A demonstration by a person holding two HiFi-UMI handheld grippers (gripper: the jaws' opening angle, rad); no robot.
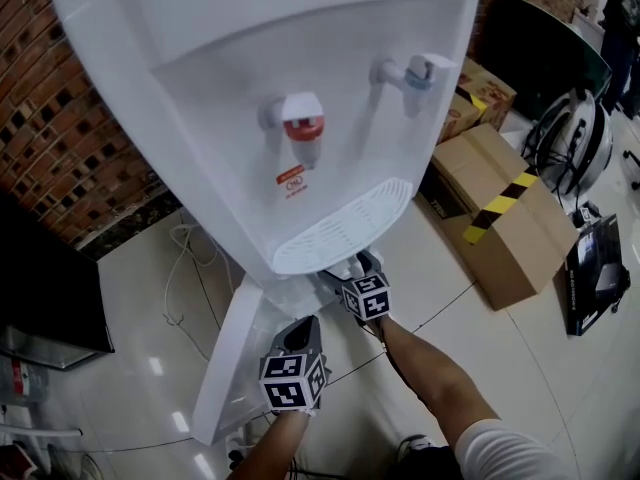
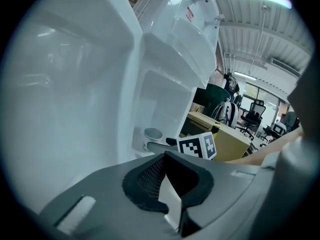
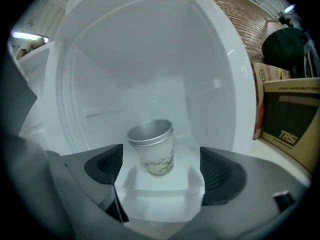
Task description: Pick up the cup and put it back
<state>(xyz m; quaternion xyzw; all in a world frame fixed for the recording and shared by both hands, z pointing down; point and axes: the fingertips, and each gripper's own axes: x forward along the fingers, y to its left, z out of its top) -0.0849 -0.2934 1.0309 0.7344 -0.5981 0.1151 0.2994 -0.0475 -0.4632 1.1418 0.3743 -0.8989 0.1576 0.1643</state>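
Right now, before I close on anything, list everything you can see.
water dispenser: one, white, centre, against the brick wall
taps: two, red and blue, above the drip tray
cabinet door: one, white, swung open below the tray
cup: one, pale with a pattern, silvery inside, upright in the lower cabinet
cardboard boxes: at least two, brown, floor at right
cable: white, floor at left
left gripper: grey, jaws closed on a white edge, apparently the door's
right gripper: grey, jaws wide apart either side of the cup, not touching it
forearm: behind the right gripper
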